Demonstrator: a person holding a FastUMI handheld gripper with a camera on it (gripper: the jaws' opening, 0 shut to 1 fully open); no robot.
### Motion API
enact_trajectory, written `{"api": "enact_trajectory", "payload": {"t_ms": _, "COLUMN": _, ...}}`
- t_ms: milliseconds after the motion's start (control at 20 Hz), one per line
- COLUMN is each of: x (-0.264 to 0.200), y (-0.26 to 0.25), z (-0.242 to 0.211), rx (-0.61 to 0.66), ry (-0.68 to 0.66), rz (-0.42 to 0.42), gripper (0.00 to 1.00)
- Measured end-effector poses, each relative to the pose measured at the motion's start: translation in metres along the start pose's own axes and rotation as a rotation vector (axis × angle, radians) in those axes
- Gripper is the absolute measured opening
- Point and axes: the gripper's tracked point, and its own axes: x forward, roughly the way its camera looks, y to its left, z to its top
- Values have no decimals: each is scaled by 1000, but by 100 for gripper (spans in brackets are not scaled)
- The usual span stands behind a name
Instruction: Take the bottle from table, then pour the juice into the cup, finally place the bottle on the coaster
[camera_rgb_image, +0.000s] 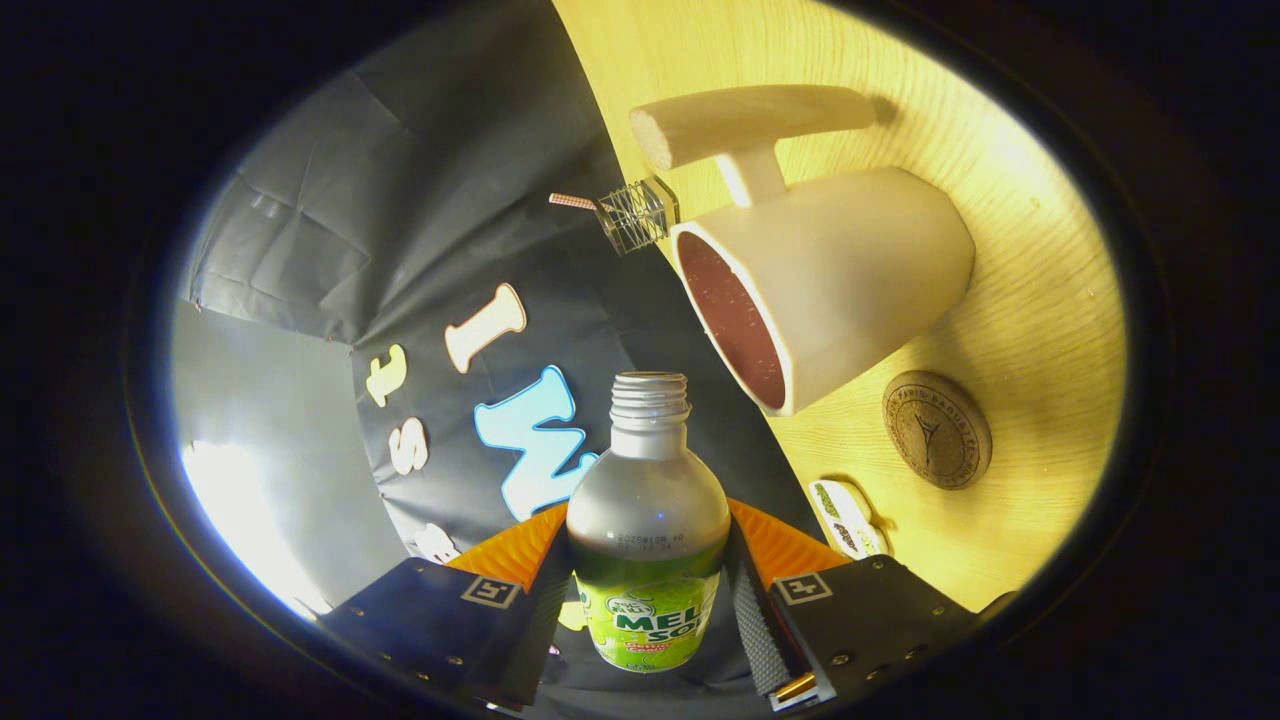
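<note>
gripper (648, 600) clamps bottle (648, 520) | mouth apparently near cup (830, 290) rim

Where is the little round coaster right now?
In the gripper view the coaster lies flat on the wooden table, just beside the cup, beyond the bottle clamped between the jaws.

Warm yellowish light floods the wooden table (1040, 300), brightest along its far curved side, where the grain washes out. The cup (830, 280) throws a soft shadow onto the wood beside it, and its handle casts a small dark patch. A pale, overexposed glare glows on the cloth wall (250, 500). The fisheye bends straight lines strongly and dims toward the rim. The bottle (648, 530) is sharp, with a faint sheen; the small wire object (637, 213) beyond the cup looks slightly soft, possibly out of focus.
</note>
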Motion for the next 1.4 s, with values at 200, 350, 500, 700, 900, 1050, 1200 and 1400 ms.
{"api": "enact_trajectory", "payload": {"t_ms": 200, "x": -2, "y": -2, "z": 0, "rx": -62, "ry": 5, "rz": -5, "gripper": 77}}
{"api": "enact_trajectory", "payload": {"t_ms": 350, "x": -4, "y": -6, "z": -3, "rx": -109, "ry": 1, "rz": -7, "gripper": 77}}
{"api": "enact_trajectory", "payload": {"t_ms": 500, "x": -3, "y": -9, "z": -5, "rx": -162, "ry": -1, "rz": -7, "gripper": 77}}
{"api": "enact_trajectory", "payload": {"t_ms": 700, "x": -5, "y": -27, "z": -6, "rx": -412, "ry": 10, "rz": -69, "gripper": 77}}
{"api": "enact_trajectory", "payload": {"t_ms": 900, "x": -13, "y": -30, "z": -7, "rx": -692, "ry": 16, "rz": -120, "gripper": 77}}
{"api": "enact_trajectory", "payload": {"t_ms": 1050, "x": -22, "y": -26, "z": -16, "rx": -897, "ry": 40, "rz": -125, "gripper": 77}}
{"api": "enact_trajectory", "payload": {"t_ms": 1200, "x": -23, "y": -14, "z": -23, "rx": -1102, "ry": 49, "rz": -139, "gripper": 77}}
{"api": "enact_trajectory", "payload": {"t_ms": 1400, "x": -26, "y": 12, "z": -40, "rx": -1345, "ry": 51, "rz": -127, "gripper": 77}}
